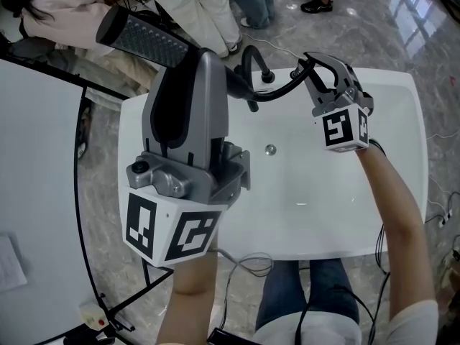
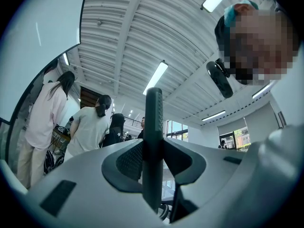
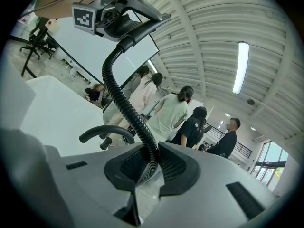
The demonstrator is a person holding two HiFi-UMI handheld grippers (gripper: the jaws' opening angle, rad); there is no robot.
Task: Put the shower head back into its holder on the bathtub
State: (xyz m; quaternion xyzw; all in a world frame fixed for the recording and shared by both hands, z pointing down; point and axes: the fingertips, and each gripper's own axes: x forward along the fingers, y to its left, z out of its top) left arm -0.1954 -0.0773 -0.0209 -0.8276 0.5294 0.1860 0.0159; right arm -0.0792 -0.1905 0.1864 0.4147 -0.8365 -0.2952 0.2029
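Looking steeply down over a white bathtub (image 1: 402, 164), the head view shows a person with a two-jaw gripper in each hand. The left gripper (image 1: 188, 60) fills the foreground, raised above the tub's left side. Its jaws are clamped on the handle of the dark shower head (image 1: 147, 40), whose textured face juts up and to the left, beyond the tub's edge. The left gripper view confirms this: the slim handle (image 2: 153, 127) stands edge-on, pinched between the pads.

The right gripper (image 1: 320, 70) is near the tub's far rim. Its jaws are closed narrowly on the black ribbed hose (image 1: 277, 92), which in the right gripper view runs from between the pads up to the shower head (image 3: 121, 103). A curved black faucet (image 1: 251, 56) stands at the far rim, between the two grippers. Several people stand on the floor beyond the tub.

The step in hand appears to be carrying: the shower head is lifted and not yet seated. The holder cannot be picked out with certainty; it likely sits by the faucet. The next move probably calls for bringing the head toward that rim, turning the handle to line up with the holder, and letting the hose slacken so it does not drag the head aside.
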